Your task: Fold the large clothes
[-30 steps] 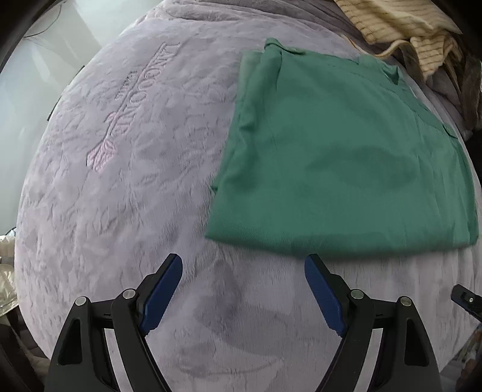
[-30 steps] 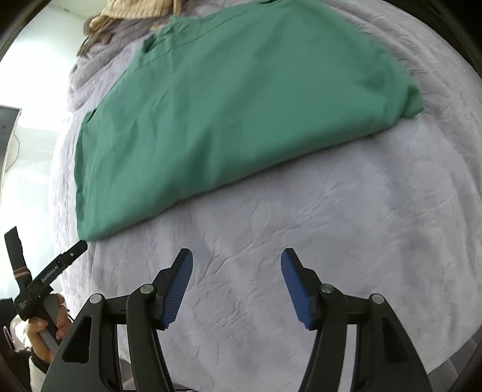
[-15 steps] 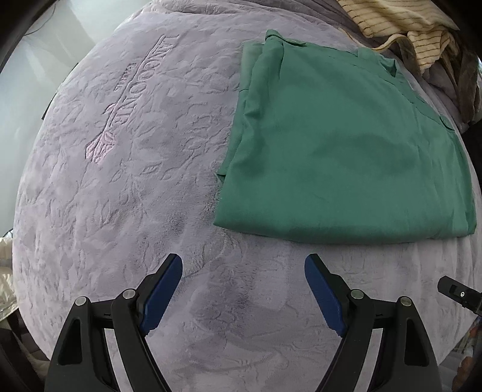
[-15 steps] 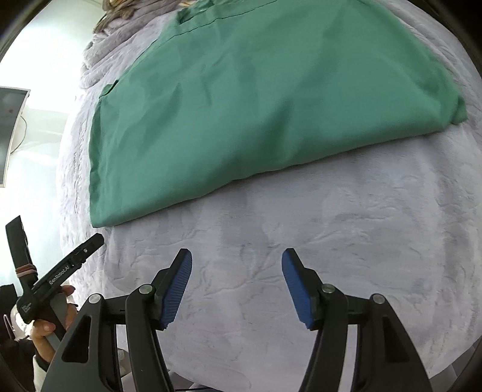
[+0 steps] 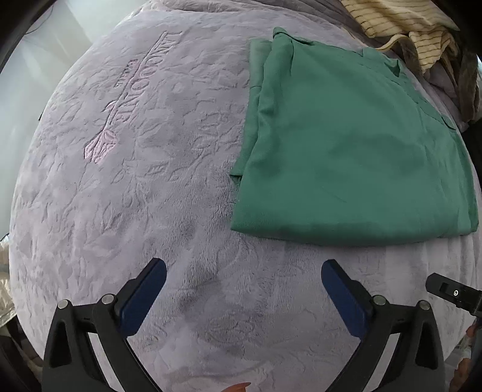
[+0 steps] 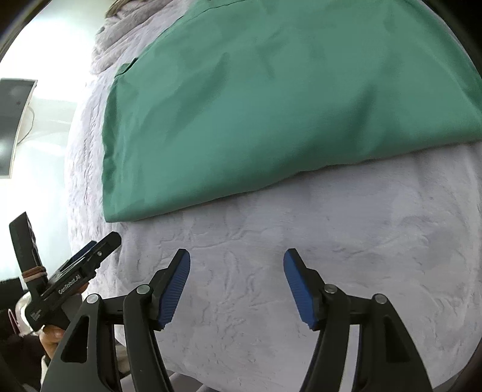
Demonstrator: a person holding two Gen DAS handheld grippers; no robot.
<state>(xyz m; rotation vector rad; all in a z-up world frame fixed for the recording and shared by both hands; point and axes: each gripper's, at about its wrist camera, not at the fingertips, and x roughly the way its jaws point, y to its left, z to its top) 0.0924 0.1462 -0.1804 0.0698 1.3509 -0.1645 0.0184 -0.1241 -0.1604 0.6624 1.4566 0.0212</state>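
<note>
1. Green garment (image 5: 355,144) lies folded flat on the grey blanket (image 5: 150,181).
2. Left gripper (image 5: 244,289) jaws, just widened, and right gripper (image 6: 236,283) jaws, also opening, stand apart, empty.
3. Advice: pinch all layers at the near edge.

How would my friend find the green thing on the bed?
Look at the big lilac plush blanket covering the bed. On it lies a folded green garment, flat and smooth. The striped cream cloth behind it is crumpled; only this one is plain green.
</note>
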